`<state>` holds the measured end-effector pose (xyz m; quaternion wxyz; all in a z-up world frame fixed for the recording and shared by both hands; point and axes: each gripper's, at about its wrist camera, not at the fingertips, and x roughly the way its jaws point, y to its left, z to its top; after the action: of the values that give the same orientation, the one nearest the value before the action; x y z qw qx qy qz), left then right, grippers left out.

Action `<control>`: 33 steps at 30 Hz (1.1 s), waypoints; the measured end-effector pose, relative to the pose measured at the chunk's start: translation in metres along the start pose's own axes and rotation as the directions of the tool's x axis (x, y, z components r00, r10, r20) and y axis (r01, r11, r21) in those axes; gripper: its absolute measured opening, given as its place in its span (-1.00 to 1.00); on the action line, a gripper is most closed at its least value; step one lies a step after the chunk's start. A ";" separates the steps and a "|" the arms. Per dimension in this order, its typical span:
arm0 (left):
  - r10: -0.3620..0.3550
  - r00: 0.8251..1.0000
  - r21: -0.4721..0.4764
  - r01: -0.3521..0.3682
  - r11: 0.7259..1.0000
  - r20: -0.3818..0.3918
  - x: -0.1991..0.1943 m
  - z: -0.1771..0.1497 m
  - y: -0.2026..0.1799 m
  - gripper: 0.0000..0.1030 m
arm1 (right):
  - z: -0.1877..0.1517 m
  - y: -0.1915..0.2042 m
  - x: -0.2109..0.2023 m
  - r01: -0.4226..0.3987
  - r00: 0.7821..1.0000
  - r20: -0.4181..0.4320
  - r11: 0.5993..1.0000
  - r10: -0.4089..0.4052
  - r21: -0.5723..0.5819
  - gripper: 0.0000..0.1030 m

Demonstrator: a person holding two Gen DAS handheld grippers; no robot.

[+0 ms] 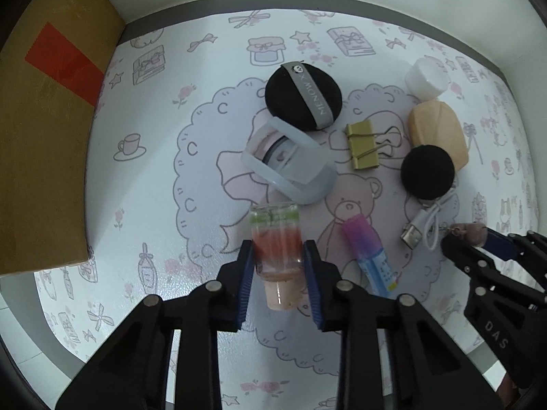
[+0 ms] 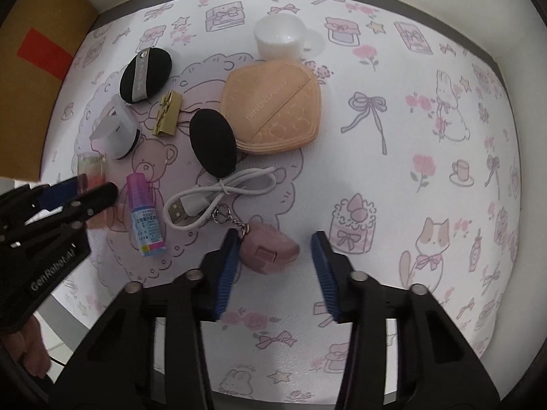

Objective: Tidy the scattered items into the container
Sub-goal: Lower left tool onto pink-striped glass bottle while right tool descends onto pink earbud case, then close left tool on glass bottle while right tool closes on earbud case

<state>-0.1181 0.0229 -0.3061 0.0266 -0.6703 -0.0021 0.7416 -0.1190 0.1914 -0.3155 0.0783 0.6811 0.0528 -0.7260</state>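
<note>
Clutter lies on a smooth printed mat (image 1: pixel 154 205) drawn with bears, bows and roses. The left gripper (image 1: pixel 278 256) points down over a small clear bottle (image 1: pixel 277 239), a cylinder with red and green inside and a pale pink cap; its ribbed blue pads (image 1: pixel 247 280) stand on either side of the glass, close against it, though whether they press I cannot tell. The right gripper (image 2: pixel 273 259) straddles a dusty-pink matte case (image 2: pixel 268 247), rounded and hinged, on a metal keyring; the left-hand pad touches the case, the other pad stands clear, so the jaws are apart.

Near the bottle lies a frosted translucent curved plastic piece (image 1: pixel 290 160), and just beyond it a round black velvety puff (image 1: pixel 303 97) with a grey band. A gold metal binder clip (image 1: pixel 363 147) sits between that and a peach faceted compact (image 2: pixel 273 109), embossed and glossy. A black foam ball (image 2: pixel 213 143) rests against the compact's edge, beside a coiled white USB cable (image 2: pixel 218 194). A slim dropper bottle (image 2: pixel 145 218), pink cap over a blue label, lies between the two grippers. A white cylindrical jar (image 2: pixel 278 41) stands by the far edge. A brown cardboard box (image 1: pixel 44 136) with red tape sits at the left of the mat.
</note>
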 end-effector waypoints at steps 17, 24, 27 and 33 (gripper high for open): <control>-0.043 0.998 0.002 0.043 0.999 0.050 -0.041 -0.005 0.004 -0.45 | -0.019 0.008 -0.030 -0.023 0.998 0.052 0.999 0.021 0.025 -0.34; -0.057 0.994 -0.016 0.058 0.998 0.096 -0.079 -0.020 -0.006 -0.45 | -0.020 0.002 -0.062 -0.022 0.996 0.093 0.999 0.018 0.042 -0.34; -0.065 0.991 -0.015 0.067 0.998 0.118 -0.100 -0.035 0.006 -0.45 | -0.021 0.006 -0.076 -0.023 0.993 0.113 0.999 0.018 0.049 -0.34; -0.056 0.987 -0.023 0.060 0.998 0.149 -0.127 -0.033 0.012 -0.45 | -0.034 0.015 -0.110 -0.022 0.988 0.154 0.998 0.012 0.066 -0.34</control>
<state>-0.0728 0.0043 -0.1839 0.0385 -0.6134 -0.0338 0.7881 -0.0763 0.1870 -0.2075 0.0652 0.6260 0.0163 -0.7769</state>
